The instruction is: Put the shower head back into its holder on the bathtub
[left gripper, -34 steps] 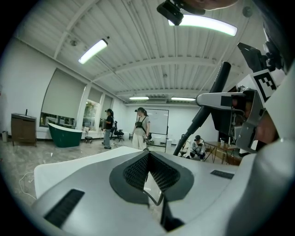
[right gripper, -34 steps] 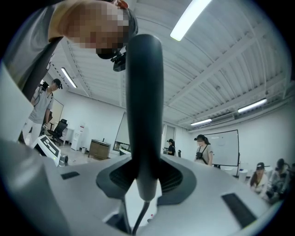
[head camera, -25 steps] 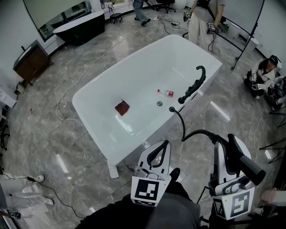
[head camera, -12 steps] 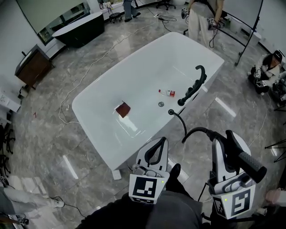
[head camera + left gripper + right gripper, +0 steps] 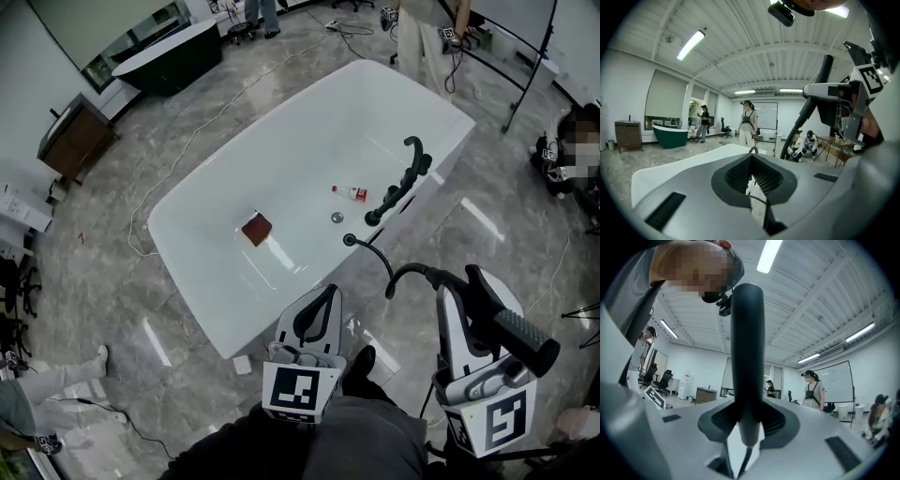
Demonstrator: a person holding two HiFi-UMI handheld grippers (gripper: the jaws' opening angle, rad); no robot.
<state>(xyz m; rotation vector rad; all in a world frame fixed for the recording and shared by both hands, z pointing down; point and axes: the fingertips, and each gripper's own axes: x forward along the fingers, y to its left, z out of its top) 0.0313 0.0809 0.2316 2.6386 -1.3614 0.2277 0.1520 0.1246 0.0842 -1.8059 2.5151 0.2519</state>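
Two grippers are seen low in the head view, held over a grey marble floor (image 5: 112, 309) just short of a white oval bathtub (image 5: 319, 141). The right gripper (image 5: 457, 302) is clenched on a black hand-held shower head (image 5: 511, 330); in the right gripper view the dark stem of that shower head (image 5: 746, 357) is seen standing upright between the pads of the right gripper (image 5: 746, 425), with its lower end just below them. A thin black hose (image 5: 386, 272) is led from the near rim of the tub in a curve up to the held piece. The shower head is thus kept outside the tub, well apart from the black curved tap fitting (image 5: 398, 187) mounted on the tub's right rim. The left gripper (image 5: 321, 302) is closed with nothing between its jaws, as shown in the left gripper view (image 5: 752, 161). Inside the tub a small white bottle with a red label (image 5: 349, 193) and a flat red-brown square (image 5: 255, 227) are lying apart
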